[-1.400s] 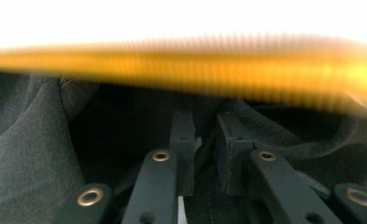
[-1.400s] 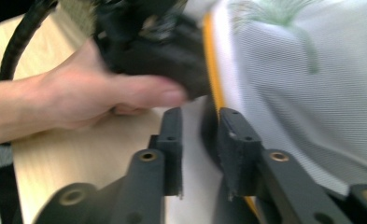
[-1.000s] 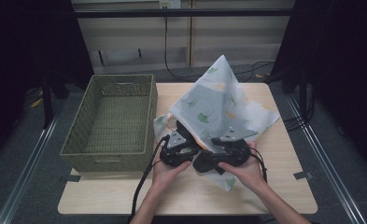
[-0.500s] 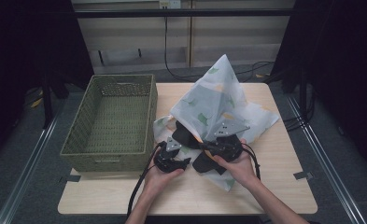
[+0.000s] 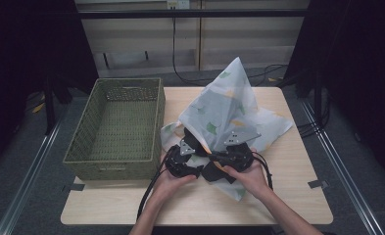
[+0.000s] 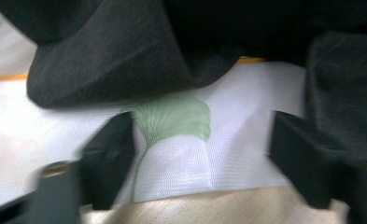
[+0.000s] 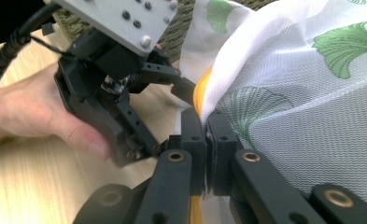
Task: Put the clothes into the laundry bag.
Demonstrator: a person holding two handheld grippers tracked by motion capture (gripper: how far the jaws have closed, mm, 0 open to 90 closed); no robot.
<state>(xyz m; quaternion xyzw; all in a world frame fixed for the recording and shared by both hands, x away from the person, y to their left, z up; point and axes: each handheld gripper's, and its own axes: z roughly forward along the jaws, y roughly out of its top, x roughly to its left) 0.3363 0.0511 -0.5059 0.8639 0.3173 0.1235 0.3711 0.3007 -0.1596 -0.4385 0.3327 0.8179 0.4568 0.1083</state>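
A light, limp leaf-print cloth (image 5: pixel 229 110) lies heaped mid-table beside the basket (image 5: pixel 116 127), the right gripper (image 7: pixel 205 122) pinching its hem, probably the surest hold, while the left gripper (image 6: pixel 200 154), jaws just widening, straddles it untouched.

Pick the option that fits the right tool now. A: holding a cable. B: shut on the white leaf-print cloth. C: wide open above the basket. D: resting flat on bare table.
B: in the right gripper view, the right tool has its jaws pressed together on the edge of the leaf-print cloth.
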